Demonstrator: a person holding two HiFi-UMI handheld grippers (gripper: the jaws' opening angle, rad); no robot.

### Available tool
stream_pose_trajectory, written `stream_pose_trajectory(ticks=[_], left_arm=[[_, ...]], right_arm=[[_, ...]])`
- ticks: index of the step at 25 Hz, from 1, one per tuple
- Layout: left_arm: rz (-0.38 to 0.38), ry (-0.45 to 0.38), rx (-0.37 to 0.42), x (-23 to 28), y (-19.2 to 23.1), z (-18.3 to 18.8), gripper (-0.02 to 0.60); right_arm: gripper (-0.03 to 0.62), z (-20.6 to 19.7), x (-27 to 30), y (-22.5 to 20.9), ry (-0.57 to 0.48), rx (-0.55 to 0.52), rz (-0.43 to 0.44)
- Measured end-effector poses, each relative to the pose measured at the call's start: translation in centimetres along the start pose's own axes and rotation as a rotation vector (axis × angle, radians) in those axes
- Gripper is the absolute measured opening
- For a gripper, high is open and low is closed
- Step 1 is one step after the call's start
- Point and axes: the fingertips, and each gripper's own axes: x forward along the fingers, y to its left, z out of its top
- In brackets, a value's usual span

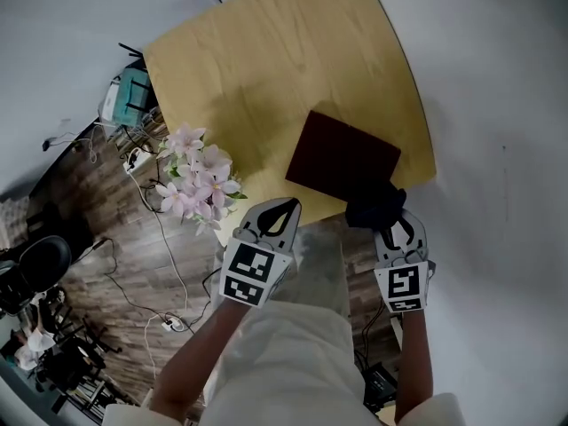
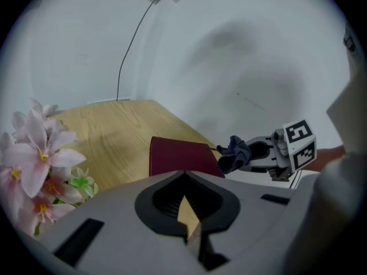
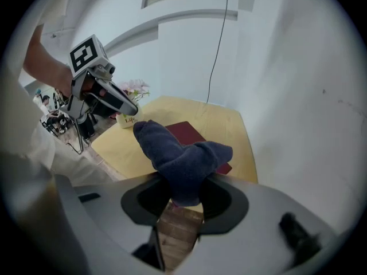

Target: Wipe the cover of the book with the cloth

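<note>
Your right gripper (image 1: 398, 229) is clamped on the cloth (image 1: 374, 209), held over the near corner of the book (image 1: 342, 160). The book lies flat by the table's (image 1: 257, 69) near right edge. Lower until the cloth's loose end presses the cover, then sweep in long, light strokes. Your left gripper (image 1: 277, 213) is closed on nothing and could pin the book so it doesn't slide off.
</note>
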Motion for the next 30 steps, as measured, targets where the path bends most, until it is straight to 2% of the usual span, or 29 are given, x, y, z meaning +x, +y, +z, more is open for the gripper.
stream_pose_trajectory(ticks=[5, 11, 30], left_arm=[[0.041, 0.035, -0.01, 1.9, 1.4, -1.2, 0.011], [0.04, 0.047, -0.032, 3.2, 1.7, -1.9, 0.011], [0.069, 0.011, -0.108, 0.8, 3.3, -4.3, 0.011]], right_arm=[[0.144, -2.4, 1.4, 0.0, 0.068, -0.069, -0.017], [0.144, -2.8, 2.8, 0.6, 0.098, -0.111, -0.014], [0.147, 4.2, 8.6, 5.8, 0.018, -0.279, 0.096]])
